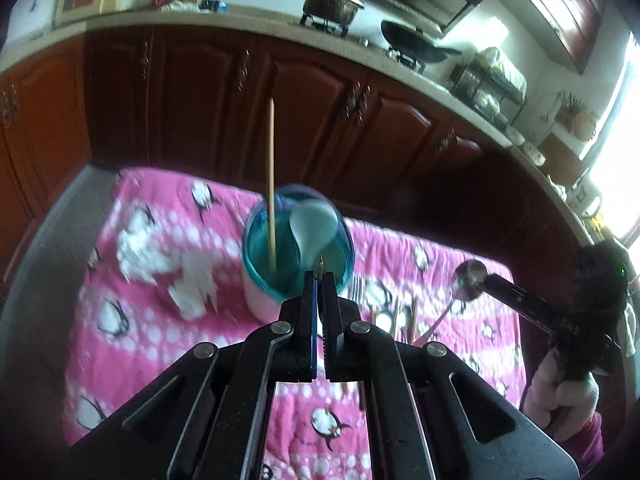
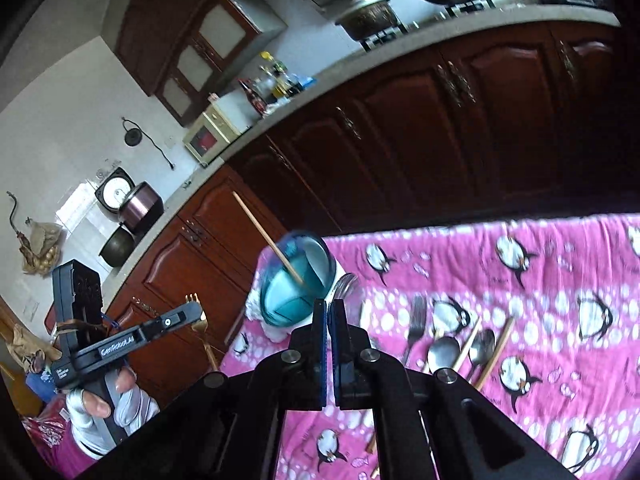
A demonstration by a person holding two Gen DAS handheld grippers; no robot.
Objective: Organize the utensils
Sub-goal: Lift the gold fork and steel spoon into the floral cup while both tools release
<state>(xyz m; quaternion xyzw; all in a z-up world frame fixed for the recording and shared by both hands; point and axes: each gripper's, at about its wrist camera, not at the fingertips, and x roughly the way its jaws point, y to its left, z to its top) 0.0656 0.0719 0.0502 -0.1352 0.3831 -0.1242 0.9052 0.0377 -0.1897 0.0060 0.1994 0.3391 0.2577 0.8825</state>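
Observation:
A blue-rimmed cup [image 1: 298,250] stands on the pink penguin cloth [image 1: 160,240] and holds a wooden chopstick [image 1: 271,184] and a white spoon [image 1: 314,226]. My left gripper [image 1: 319,280] is shut on a gold fork, whose tip shows between the fingers just in front of the cup. In the right wrist view the left gripper [image 2: 192,312] holds that gold fork [image 2: 196,314] left of the cup [image 2: 298,280]. My right gripper [image 2: 328,308] is shut on a metal spoon [image 2: 344,286], whose bowl [image 1: 470,280] is right of the cup.
A fork [image 2: 416,328], spoons [image 2: 442,354] and chopsticks [image 2: 496,354] lie on the cloth right of the cup. Dark wood cabinets [image 1: 280,100] run behind the table. A white crumpled thing [image 1: 168,264] lies left of the cup.

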